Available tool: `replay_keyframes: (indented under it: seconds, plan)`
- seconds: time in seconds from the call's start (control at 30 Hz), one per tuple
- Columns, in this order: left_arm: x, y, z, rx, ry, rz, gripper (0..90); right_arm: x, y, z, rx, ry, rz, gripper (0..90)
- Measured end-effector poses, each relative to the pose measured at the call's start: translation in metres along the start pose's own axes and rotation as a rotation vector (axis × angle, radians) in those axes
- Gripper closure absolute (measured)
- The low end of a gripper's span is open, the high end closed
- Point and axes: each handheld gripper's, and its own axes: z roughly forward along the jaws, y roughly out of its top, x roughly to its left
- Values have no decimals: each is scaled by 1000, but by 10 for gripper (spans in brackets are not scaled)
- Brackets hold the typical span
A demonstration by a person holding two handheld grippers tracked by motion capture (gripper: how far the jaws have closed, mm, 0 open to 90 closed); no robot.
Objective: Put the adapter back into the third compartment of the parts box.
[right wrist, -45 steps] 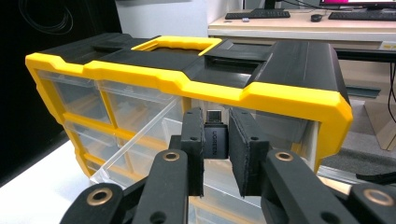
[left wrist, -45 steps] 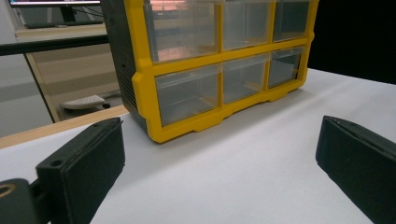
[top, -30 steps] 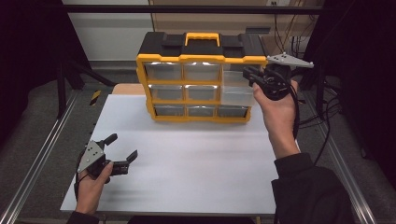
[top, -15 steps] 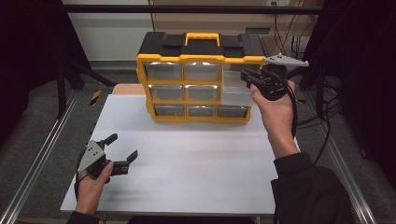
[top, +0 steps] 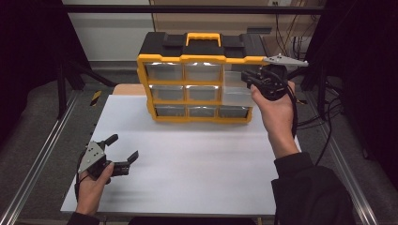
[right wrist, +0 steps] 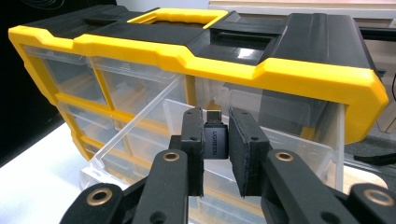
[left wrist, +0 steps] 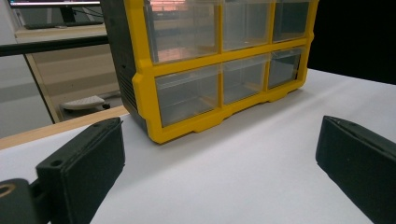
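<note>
The right gripper [right wrist: 215,140] pinches a small black adapter [right wrist: 215,138] above the pulled-out top right drawer [right wrist: 154,126] of the yellow organizer [top: 199,84]. The left gripper [top: 119,152], spread wide, rests near left on the worktop [top: 202,159].

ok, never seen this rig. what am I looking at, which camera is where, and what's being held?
No robot arm here: a person holds a two-jaw tool in each hand. The high view looks down from above the person's side of the white table. The other two pictures come from cameras riding on each tool, looking along its black jaws. On the table stands a yellow and black drawer cabinet with clear drawers. The right tool is shut on a small black adapter, above the pulled-out top right drawer. The left tool rests low near the table's front left, jaws open, nothing between them.
</note>
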Motion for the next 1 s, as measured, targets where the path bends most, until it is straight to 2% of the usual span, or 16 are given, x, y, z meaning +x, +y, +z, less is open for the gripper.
replay_keyframes:
  seconds: [0.4,0.5,0.57,0.87,1.0]
  plan:
    - [0,0,0,1,-1,1,12,-1,0,1,4,-8,9,756]
    - [0,0,0,2,-1,1,12,-2,1,0,-24,-12,32,656]
    - [0,0,0,2,-1,1,12,-3,1,0,-41,-5,47,639]
    - [0,0,0,2,-2,2,12,-1,1,-1,-63,-20,45,594]
    - [0,0,0,1,-2,7,12,1,1,-2,-98,-14,45,542]
